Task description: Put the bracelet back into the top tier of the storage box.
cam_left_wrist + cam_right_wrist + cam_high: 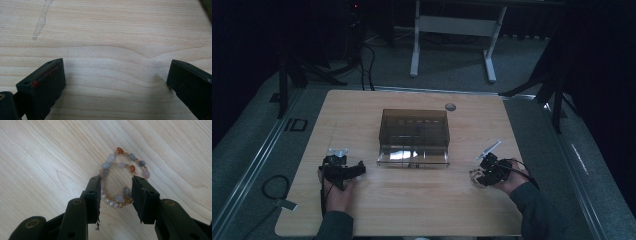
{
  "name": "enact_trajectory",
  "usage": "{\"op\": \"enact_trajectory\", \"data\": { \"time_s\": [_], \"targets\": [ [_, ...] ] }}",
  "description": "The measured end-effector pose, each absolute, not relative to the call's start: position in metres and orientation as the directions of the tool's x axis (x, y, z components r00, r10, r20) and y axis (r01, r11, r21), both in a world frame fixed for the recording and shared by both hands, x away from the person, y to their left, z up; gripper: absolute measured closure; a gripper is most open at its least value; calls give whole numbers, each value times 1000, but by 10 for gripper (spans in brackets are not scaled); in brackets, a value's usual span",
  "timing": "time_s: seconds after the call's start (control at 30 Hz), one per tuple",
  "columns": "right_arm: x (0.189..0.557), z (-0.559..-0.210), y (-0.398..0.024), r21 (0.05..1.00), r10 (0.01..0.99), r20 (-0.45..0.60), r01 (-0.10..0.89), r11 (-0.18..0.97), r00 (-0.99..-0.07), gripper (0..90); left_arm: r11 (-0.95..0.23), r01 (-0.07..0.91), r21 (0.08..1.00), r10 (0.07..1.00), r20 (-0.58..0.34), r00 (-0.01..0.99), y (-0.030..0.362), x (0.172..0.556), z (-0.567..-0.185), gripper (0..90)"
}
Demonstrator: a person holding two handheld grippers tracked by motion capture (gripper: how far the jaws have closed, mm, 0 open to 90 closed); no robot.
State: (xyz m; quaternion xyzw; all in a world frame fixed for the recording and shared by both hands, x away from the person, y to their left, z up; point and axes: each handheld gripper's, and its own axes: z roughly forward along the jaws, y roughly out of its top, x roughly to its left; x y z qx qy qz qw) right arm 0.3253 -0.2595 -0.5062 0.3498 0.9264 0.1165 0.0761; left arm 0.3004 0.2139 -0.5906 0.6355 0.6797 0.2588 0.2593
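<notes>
In the right gripper view, the right gripper (116, 192) stands closest, its 2 matte black jaws blocky and ribbed on the inner faces. They stand partly apart, straddling the near end of a beaded bracelet (123, 167) that lies flat on the wooden table (45, 165); whether the pads press on the beads cannot be told. The bracelet is a twisted loop of smooth oval stones in orange, grey and pale lilac, with small round pearls and gold links. The table is pale wood with a wavy grain. The left gripper (115, 80) holds its jaws wide apart over bare wood. In the high view a smoky translucent plastic box (414, 136) sits mid-table, between both grippers.
</notes>
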Motion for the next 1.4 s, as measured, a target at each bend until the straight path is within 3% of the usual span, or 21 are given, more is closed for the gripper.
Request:
{"op": "enact_trajectory", "data": {
  "time_s": [1.4],
  "targets": [
    [332, -530, -235, 119, 627, -62, 618, 777, -776, 693, 59, 730, 681, 998, -24, -58, 214, 300, -591, 21]
  ]
}}
